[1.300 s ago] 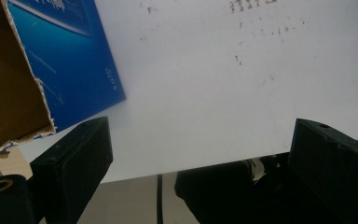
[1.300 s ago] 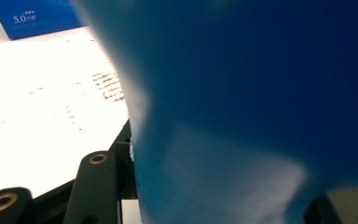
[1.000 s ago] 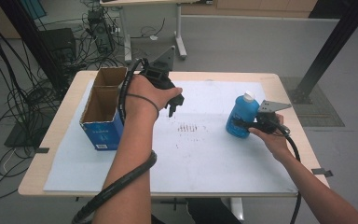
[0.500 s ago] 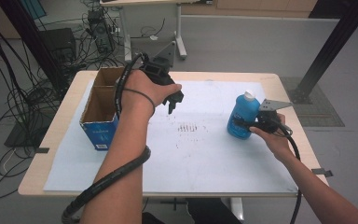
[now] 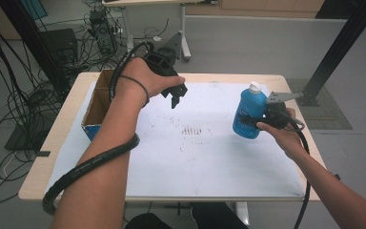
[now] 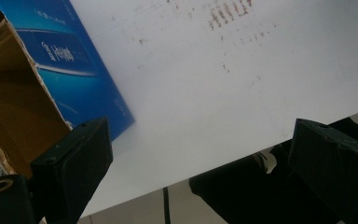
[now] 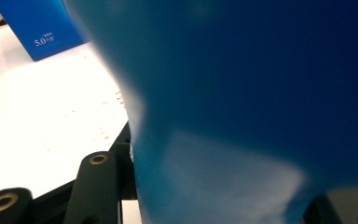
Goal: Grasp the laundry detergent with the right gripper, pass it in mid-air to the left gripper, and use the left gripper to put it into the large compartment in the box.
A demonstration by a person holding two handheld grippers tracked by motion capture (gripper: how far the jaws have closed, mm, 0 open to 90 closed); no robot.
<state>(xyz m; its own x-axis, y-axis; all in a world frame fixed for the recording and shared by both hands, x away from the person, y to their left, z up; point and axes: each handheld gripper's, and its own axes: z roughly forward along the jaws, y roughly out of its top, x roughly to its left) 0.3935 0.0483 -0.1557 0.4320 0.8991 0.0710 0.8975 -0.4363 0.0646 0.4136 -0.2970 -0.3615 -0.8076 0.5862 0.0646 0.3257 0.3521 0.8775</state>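
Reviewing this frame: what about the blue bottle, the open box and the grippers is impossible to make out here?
- blue bottle label: too small in the high view, blurred up close in the right gripper view.
- right gripper pads: hidden behind the bottle.
- box contents: hidden by the left forearm in the high view, cut off by the edge in the left gripper view.

Lab: tangled floor cables (image 5: 24, 102), computer tower (image 5: 59, 45), rig post (image 5: 340, 45).

1. Left matte-black, blocky two-jaw gripper (image 5: 175, 97): ribbed black corrugated cable (image 5: 88, 164); thin dark wristband (image 5: 140, 87).
2. Right black gripper (image 5: 253, 121): grey triangular plate (image 5: 279, 96), brass-ringed screw holes (image 7: 98, 159), smooth black cable (image 5: 304, 143).
3. Sleeves seemingly short or none.
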